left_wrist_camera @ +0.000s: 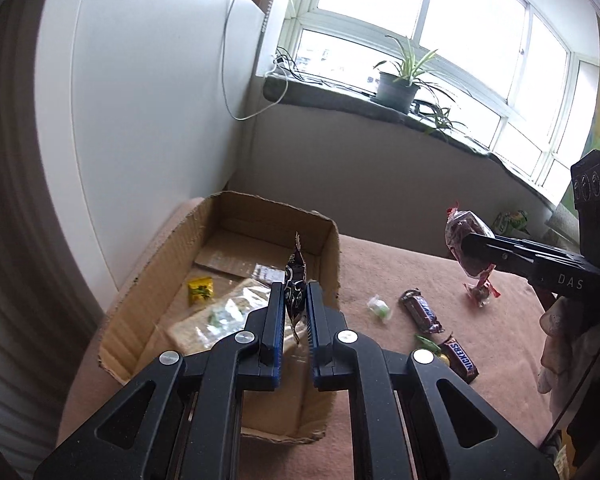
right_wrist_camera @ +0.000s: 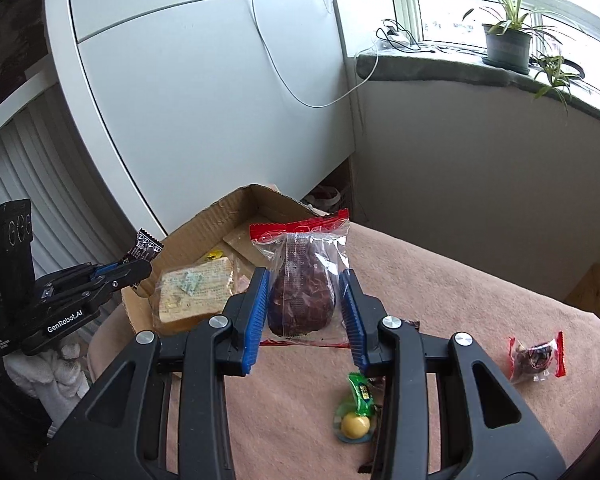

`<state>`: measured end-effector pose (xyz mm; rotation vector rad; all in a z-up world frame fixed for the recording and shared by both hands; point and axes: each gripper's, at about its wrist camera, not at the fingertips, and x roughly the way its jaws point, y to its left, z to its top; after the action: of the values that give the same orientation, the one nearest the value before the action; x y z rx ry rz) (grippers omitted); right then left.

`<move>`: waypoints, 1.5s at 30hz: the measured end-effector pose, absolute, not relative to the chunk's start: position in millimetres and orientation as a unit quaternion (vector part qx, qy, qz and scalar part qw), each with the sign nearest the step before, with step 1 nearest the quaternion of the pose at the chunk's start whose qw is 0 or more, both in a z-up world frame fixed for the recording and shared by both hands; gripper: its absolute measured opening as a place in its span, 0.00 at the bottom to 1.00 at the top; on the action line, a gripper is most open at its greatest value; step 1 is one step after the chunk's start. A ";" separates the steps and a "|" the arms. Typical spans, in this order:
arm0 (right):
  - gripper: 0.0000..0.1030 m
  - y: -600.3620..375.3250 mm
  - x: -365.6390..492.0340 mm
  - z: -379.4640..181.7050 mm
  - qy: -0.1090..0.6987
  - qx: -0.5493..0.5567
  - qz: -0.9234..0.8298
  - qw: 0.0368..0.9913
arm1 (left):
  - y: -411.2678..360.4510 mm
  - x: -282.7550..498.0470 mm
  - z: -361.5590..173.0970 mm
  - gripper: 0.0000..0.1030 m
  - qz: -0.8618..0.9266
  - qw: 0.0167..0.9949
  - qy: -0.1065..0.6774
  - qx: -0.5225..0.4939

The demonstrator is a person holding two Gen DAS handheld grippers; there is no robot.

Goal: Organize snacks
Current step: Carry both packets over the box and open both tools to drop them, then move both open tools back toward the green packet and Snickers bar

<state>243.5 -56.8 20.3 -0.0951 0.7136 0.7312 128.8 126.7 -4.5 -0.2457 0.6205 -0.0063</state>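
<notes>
Open brown cardboard box (left_wrist_camera: pixel 236 280) lies just ahead of and below the left tool (left_wrist_camera: pixel 296 300), which is clenched on a small dark crinkled foil sachet (left_wrist_camera: pixel 294 276), long axis upright, hanging over the box's near-right part; so the left hand is nearer the drop. Right tool (right_wrist_camera: pixel 304 300) grips a clear red-edged bag of dark dried fruit (right_wrist_camera: pixel 302 288), upright, with the box ahead-left of it. On the pink cloth surface (left_wrist_camera: pixel 380 264): brown "SNICKERS" bar (left_wrist_camera: pixel 460 360). Tool bodies read "GenRobot.AI" and "DAS".
</notes>
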 end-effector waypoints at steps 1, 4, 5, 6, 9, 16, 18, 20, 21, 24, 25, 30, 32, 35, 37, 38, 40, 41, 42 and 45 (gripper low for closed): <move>0.36 -50.0 245.6 20.4 0.341 -0.048 0.351 0.871 | 130.8 128.8 -4.3 0.08 0.001 0.945 0.303 -0.121; 0.36 -31.4 253.7 18.7 0.344 -0.050 0.362 0.865 | 143.1 135.6 -5.0 0.08 0.012 0.945 0.303 -0.124; 0.36 -24.9 256.9 17.6 0.347 -0.050 0.367 0.862 | 146.1 137.7 -5.4 0.08 0.017 0.945 0.303 -0.123; 0.36 -20.0 258.7 16.0 0.348 -0.051 0.370 0.860 | 148.6 140.0 -6.2 0.08 0.022 0.945 0.303 -0.122; 0.36 0.0 267.3 9.2 0.354 -0.057 0.376 0.854 | 155.8 149.6 -9.9 0.08 0.032 0.944 0.307 -0.120; 0.36 38.8 283.0 -12.8 0.373 -0.071 0.383 0.843 | 169.0 164.8 -22.7 0.08 0.042 0.938 0.320 -0.130; 0.36 46.6 287.7 -18.6 0.378 -0.073 0.382 0.840 | 169.3 168.6 -25.6 0.08 0.043 0.936 0.325 -0.128; 0.36 52.3 291.1 -23.3 0.383 -0.076 0.382 0.838 | 170.3 172.0 -28.1 0.08 0.043 0.935 0.329 -0.128; 0.36 54.0 292.4 -25.4 0.385 -0.077 0.381 0.837 | 171.1 173.3 -29.1 0.08 0.044 0.934 0.330 -0.129; 0.38 58.1 296.5 -30.5 0.390 -0.076 0.380 0.836 | 173.9 176.3 -31.5 0.08 0.048 0.933 0.333 -0.132; 0.40 58.8 297.8 -31.2 0.392 -0.075 0.378 0.836 | 174.3 176.9 -31.6 0.08 0.050 0.932 0.333 -0.132; 0.70 48.3 298.4 -23.9 0.384 -0.058 0.372 0.843 | 175.5 176.2 -31.7 0.23 0.055 0.930 0.338 -0.134; 0.70 42.7 296.4 -19.6 0.382 -0.054 0.370 0.845 | 175.1 173.4 -29.8 0.23 0.057 0.931 0.335 -0.135; 0.73 32.4 292.2 -11.9 0.377 -0.049 0.365 0.850 | 174.0 169.2 -26.9 0.23 0.057 0.931 0.331 -0.140; 0.82 22.8 288.5 -5.8 0.370 -0.042 0.362 0.855 | 170.8 166.3 -24.3 0.23 0.054 0.932 0.329 -0.139; 0.84 17.0 286.1 -2.5 0.366 -0.038 0.360 0.857 | 168.3 164.5 -22.7 0.23 0.053 0.933 0.328 -0.138; 0.85 5.0 281.2 4.3 0.361 -0.031 0.355 0.862 | 163.1 160.7 -19.3 0.23 0.051 0.935 0.323 -0.137; 0.85 -1.9 278.6 7.3 0.359 -0.027 0.352 0.864 | 160.3 159.1 -17.5 0.23 0.049 0.936 0.321 -0.138; 0.85 -9.8 275.3 10.2 0.356 -0.023 0.350 0.866 | 157.4 157.7 -15.9 0.23 0.045 0.936 0.319 -0.139; 0.85 -39.2 263.7 18.8 0.346 -0.005 0.338 0.875 | 147.1 150.7 -11.9 0.23 0.037 0.939 0.312 -0.139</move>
<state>263.7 -39.2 18.8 -0.0109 0.7212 0.7053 150.7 147.1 -11.9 -0.2832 0.6363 0.0764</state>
